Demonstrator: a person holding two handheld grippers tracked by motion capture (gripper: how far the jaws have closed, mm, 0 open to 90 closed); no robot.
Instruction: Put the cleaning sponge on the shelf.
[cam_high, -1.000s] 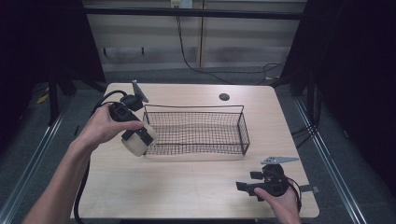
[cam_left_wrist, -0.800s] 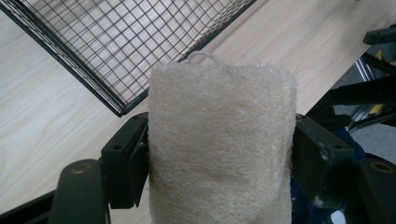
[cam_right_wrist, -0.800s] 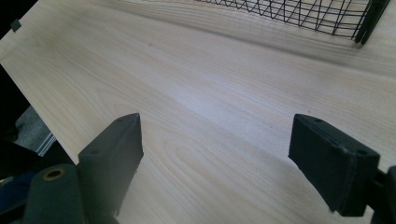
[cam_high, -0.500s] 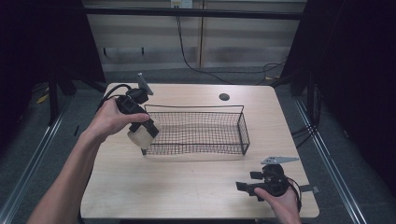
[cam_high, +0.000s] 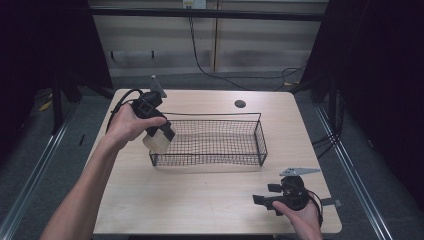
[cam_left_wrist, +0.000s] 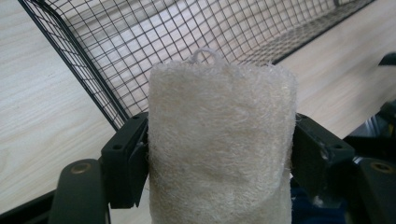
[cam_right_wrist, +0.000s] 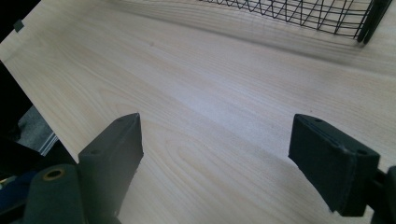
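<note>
Carried rightward since the earlier frame: loofah roll (cam_left_wrist: 219, 144), clamped in the left tongs (cam_high: 159, 131), now at the wire basket (cam_high: 210, 142)'s left rim, presumably for dropping inside. Right tongs (cam_right_wrist: 224, 154) wide apart, holding nothing, resting low over the surface (cam_high: 200, 200), out of the way.

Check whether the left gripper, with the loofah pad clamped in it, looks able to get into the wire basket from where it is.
Probably yes. The left gripper holds the loofah pad right at the wire basket's left end, the basket is open-topped, and nothing lies between them.
</note>
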